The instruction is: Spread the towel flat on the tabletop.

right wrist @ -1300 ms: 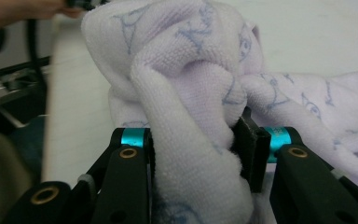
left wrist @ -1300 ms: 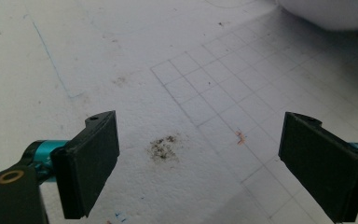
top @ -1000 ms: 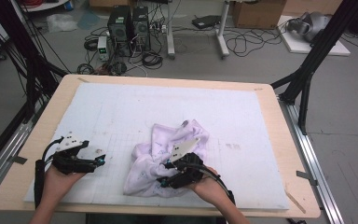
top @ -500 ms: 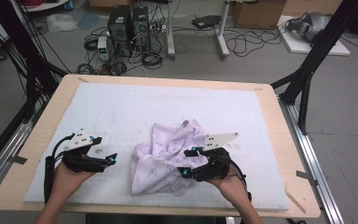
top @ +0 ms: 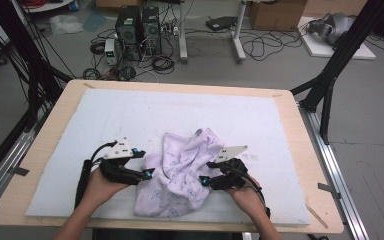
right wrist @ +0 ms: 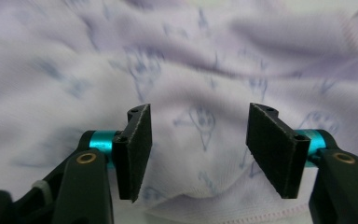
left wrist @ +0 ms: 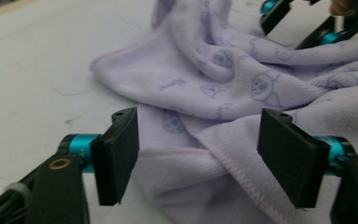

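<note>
A wooden desk [top: 300,150] is carrying a white foam mat [top: 145,115] that is covering most of its top. A crumpled lilac towel [top: 180,172] with small blue printed figures is lying near the desk's front edge, about midway along it. The left gripper [top: 149,174] is sitting at the towel's left side, its fingers [left wrist: 116,156] spread apart around a stitched hem. The right gripper [top: 203,180] is facing the towel's right side, its fingers [right wrist: 137,144] also parted, holding nothing.

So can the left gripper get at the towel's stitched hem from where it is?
Probably yes: the left gripper is open, the towel hem lies between its jaws, and nothing blocks it.
</note>
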Demonstrator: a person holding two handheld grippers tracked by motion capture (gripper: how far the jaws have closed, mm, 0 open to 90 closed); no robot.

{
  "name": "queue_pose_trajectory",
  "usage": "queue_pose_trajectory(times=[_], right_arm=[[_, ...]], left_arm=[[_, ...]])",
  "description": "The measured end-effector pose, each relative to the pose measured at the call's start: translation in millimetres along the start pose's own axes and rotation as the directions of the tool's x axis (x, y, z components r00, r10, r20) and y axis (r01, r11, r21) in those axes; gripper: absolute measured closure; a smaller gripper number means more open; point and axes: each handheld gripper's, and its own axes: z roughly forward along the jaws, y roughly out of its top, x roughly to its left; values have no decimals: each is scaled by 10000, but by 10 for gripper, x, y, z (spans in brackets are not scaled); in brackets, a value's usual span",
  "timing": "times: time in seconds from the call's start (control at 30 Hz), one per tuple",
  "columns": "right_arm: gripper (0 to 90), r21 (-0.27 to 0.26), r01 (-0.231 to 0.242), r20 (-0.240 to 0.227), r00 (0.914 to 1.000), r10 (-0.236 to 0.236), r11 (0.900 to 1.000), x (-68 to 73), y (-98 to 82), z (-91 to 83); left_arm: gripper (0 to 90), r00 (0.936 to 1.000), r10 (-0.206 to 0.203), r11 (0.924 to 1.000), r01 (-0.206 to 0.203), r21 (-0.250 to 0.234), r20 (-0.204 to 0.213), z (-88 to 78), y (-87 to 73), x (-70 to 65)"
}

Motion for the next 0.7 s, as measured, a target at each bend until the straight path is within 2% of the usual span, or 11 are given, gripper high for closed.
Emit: queue_pose_trajectory(times=[0.07,0.1,0.17,0.2,0.23,0.3,0.33,0.43,0.53,0.57,0.7], right_arm=[[472,277,59,-102,9999,-56,9996,-1,-30,82],[506,319,124,-204,9997,-117,9994,7,-37,103],[623,360,203,-446,9988,-186,9991,23,-45,121],[623,360,203,-446,9988,-186,9991,23,-45,121],[724,203,333,-771,9965,-316,9992,32,-69,128],[783,94,367,-933,9950,-357,9993,37,-90,123],[800,100,363,-1007,9943,-351,9993,40,-94,113],[819,107,595,-990,9934,-582,9982,66,-89,66],[819,45,651,-1057,9923,-643,9979,116,-99,-34],[819,-20,663,-1073,9920,-661,9978,132,-112,-72],[818,-118,528,-1260,9906,-539,9985,225,-190,-197]], left_arm=[[376,9978,268,9980,-302,561,615,219,7,-50],[420,9978,268,9980,-302,561,615,219,7,-50],[519,9905,494,9927,-628,1027,1283,401,-20,-115],[577,9905,494,9927,-628,1027,1283,401,-20,-115],[635,9881,543,9908,-712,1148,1436,443,-32,-137],[765,9826,717,9864,-953,1340,1715,487,-54,-185],[814,9826,717,9864,-953,1340,1715,487,-54,-185],[849,9830,738,9865,-967,1325,1680,436,-54,-173],[854,9881,615,9893,-790,1224,1411,235,-106,-117],[855,9881,615,9893,-790,1224,1411,235,-106,-117],[857,9900,628,9898,-780,1189,1262,15,-185,-131]])
